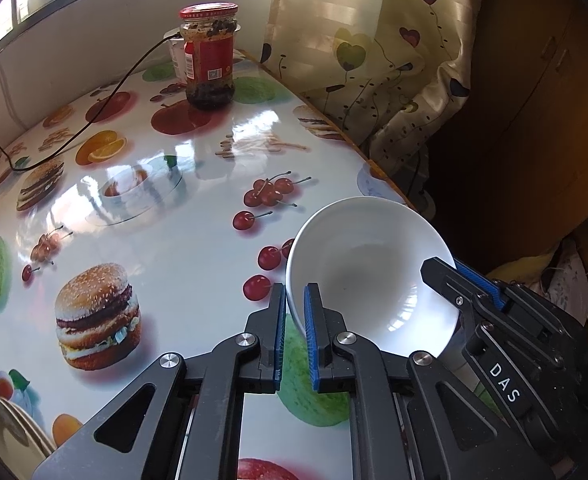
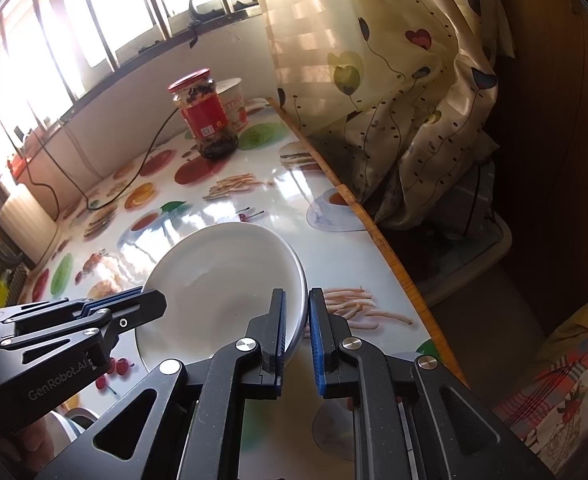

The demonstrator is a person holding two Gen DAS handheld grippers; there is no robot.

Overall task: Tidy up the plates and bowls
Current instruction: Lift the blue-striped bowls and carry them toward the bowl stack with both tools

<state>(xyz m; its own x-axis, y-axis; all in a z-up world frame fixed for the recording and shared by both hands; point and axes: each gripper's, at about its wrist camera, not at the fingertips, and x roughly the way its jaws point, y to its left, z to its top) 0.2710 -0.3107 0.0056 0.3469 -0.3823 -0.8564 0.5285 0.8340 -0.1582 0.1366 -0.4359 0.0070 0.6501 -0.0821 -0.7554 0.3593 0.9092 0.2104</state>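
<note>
The left gripper (image 1: pixel 294 312) is pinching the near-left rim of a white bowl (image 1: pixel 373 264), its blue ribbed pads pressed onto the thin wall from either side. The right gripper (image 2: pixel 295 316) is clamping the opposite rim of the same bowl (image 2: pixel 222 280), one pad inside, one outside. Both pairs of fingers are standing nearly together, with only the rim between them. The bowl is sitting tilted between the two grippers, near the table's right edge; whether its base is touching the surface is not clear.

The bowl is looking smooth, glazed and round, with a shallow curved inside. The grippers are showing matte black arms with silver pivot pins.

The table (image 1: pixel 182 240) is wearing a glossy cloth printed with burgers, cherries, oranges and fries, and window light is glaring off it. A glass jar (image 1: pixel 209 56) with a red lid and red label is standing at the far end, a white cup (image 2: pixel 236 102) just behind it. A black cable (image 1: pixel 94 120) is trailing across the far left. A cream curtain (image 2: pixel 393 80) with heart-shaped flowers is hanging beside the table's right edge, and barred windows are running along the back wall.
</note>
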